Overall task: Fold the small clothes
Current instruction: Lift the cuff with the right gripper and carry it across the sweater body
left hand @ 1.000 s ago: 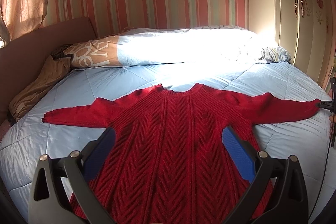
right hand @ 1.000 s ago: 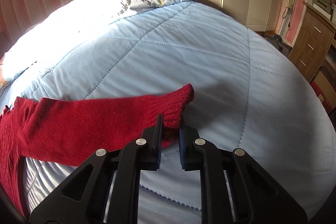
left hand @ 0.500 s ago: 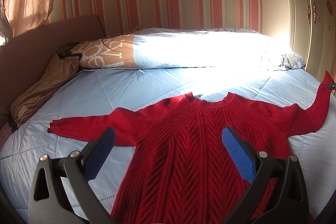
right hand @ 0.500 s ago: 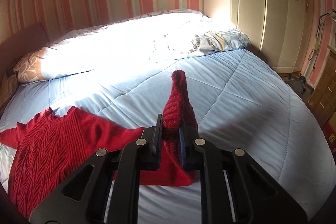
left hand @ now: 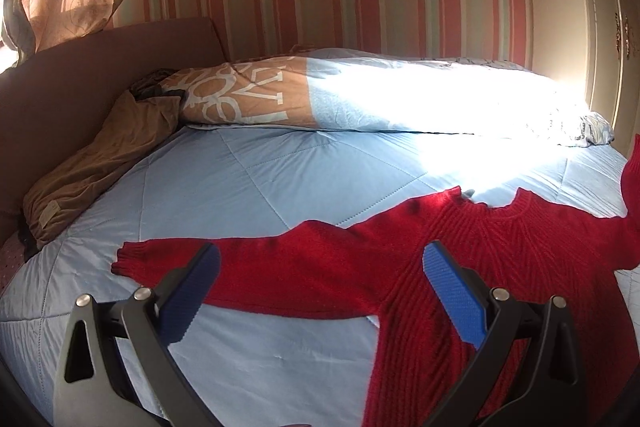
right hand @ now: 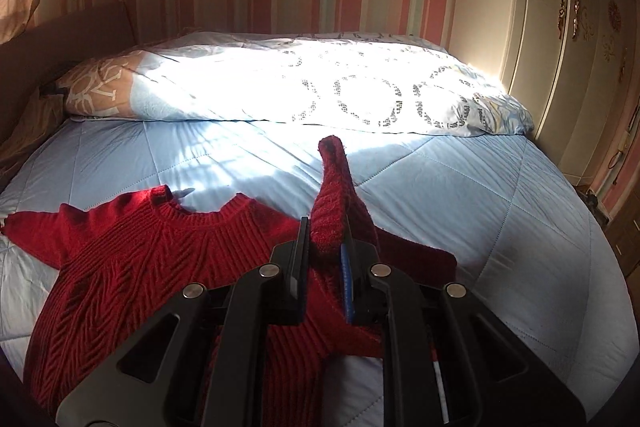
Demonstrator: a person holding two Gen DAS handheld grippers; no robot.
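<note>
Red knit, left wrist view: the sweater [left hand: 460, 267] is seen spread face-up on the bed [left hand: 248, 187], its body toward the lower right and one sleeve [left hand: 256, 267] laid straight out to the left, flat on the light blue quilt.
Left gripper: the left gripper [left hand: 320, 291] is held above that flat sleeve with its blue pads [left hand: 454, 297] spread wide; nothing is held between them.
Far sleeve, left wrist view: the other sleeve is seen rising off the quilt at the right edge of the frame.
Surroundings: a patterned pillow [left hand: 360, 95] lies along the head of the bed, and a brown cloth [left hand: 100, 163] is bunched at the far left (neither touches the sweater).

Red knit, right wrist view: the sweater's ribbed neckline [right hand: 208, 215] and chevron-ribbed body are seen left of centre.
Right gripper: the right gripper [right hand: 326, 251] is pressed together on the raised sleeve [right hand: 336, 195] near its cuff, which stands up above the jaws.
Handling, judged: the knit looks thick, soft and limp, and light enough for a two-finger pinch (it droops wherever it is unsupported). Slipping seems unlikely on such a coarse rib; stretching and snagging are the likelier faults.
Where to hold, judged: the ribbed cuffs are the firmest points for the sleeves, and the hem corners or shoulder seams would be suited to folding the body.
</note>
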